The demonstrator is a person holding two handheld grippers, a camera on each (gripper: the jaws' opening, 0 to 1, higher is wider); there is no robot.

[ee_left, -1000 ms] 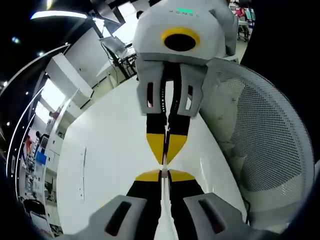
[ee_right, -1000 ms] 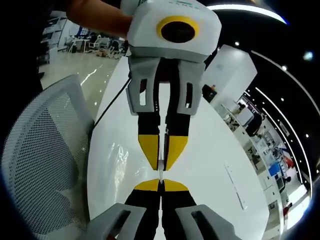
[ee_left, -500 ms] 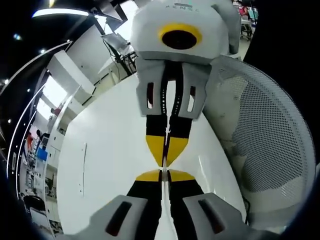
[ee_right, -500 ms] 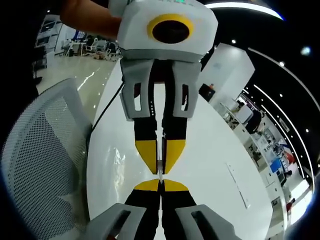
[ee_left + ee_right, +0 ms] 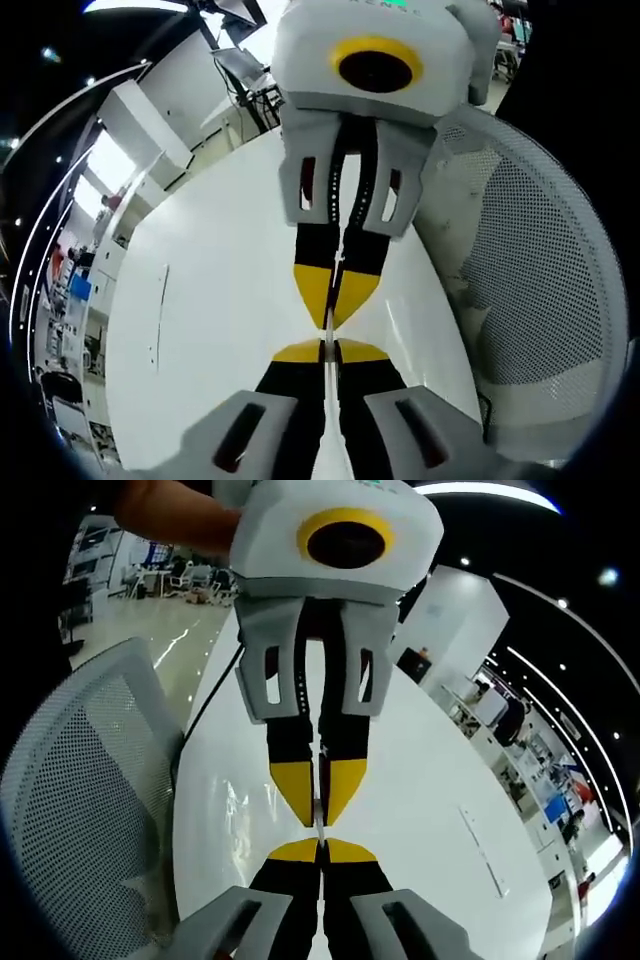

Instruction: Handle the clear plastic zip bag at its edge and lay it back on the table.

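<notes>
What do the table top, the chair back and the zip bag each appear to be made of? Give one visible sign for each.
Table: seemingly glossy white laminate, since it mirrors light.
Chair back: white perforated mesh, probably plastic, shown by its regular holes.
Zip bag: thin clear plastic film, traced by wrinkled glints.

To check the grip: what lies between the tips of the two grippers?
A thin edge of the clear zip bag, pinched by the left gripper and the right gripper; seen in both views.

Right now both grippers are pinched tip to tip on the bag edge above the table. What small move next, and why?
Probably lower both together: left gripper and right gripper are shut on the clear bag's edge, held above the white table, so the bag isn't laid down yet.
</notes>
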